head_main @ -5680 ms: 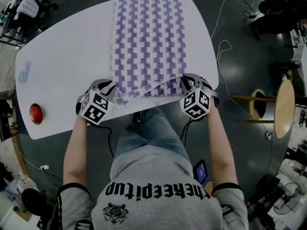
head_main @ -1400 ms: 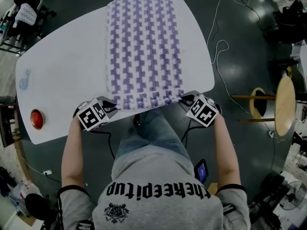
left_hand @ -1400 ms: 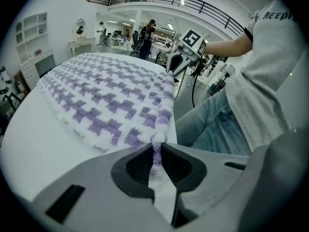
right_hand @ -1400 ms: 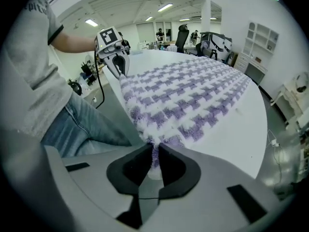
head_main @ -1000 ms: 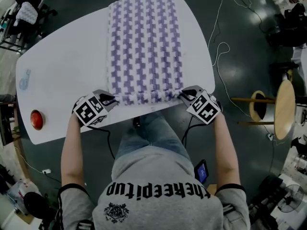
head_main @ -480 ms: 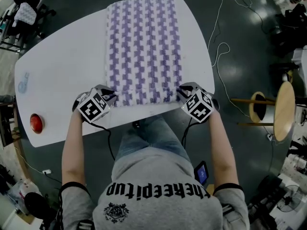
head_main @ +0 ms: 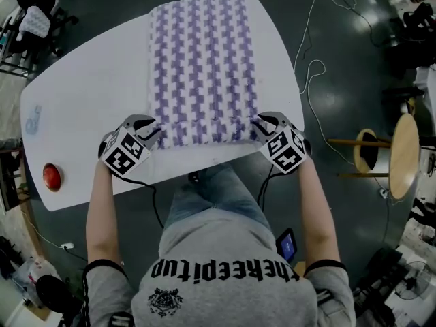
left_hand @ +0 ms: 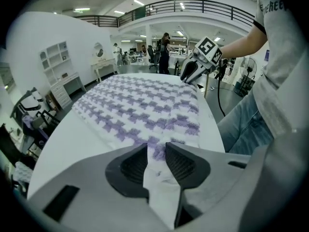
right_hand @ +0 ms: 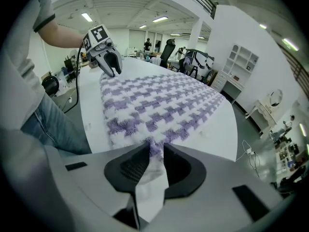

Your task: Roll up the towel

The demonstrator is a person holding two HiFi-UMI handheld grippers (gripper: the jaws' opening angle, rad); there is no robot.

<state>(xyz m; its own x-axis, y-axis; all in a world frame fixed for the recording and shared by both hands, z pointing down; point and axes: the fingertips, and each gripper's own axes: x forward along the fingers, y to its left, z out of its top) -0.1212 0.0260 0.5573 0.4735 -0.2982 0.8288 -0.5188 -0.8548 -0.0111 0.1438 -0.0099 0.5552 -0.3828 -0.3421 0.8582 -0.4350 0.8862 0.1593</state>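
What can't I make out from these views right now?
- Near corners of towel: head view, under left gripper and right gripper.
- Grip: jaws just opened wider, towel between; gripper views don't show whether pads press it.
- Logo on table: head view, too small.

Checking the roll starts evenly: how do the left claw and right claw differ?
The left claw is at the towel's near-left corner, the right claw at its near-right corner. The left claw has wide bare table outside it; the right claw stands close to the table's edge. Shared: both point down at the near edge, towel fabric fills the gap between each one's jaws, and both have just been opening.
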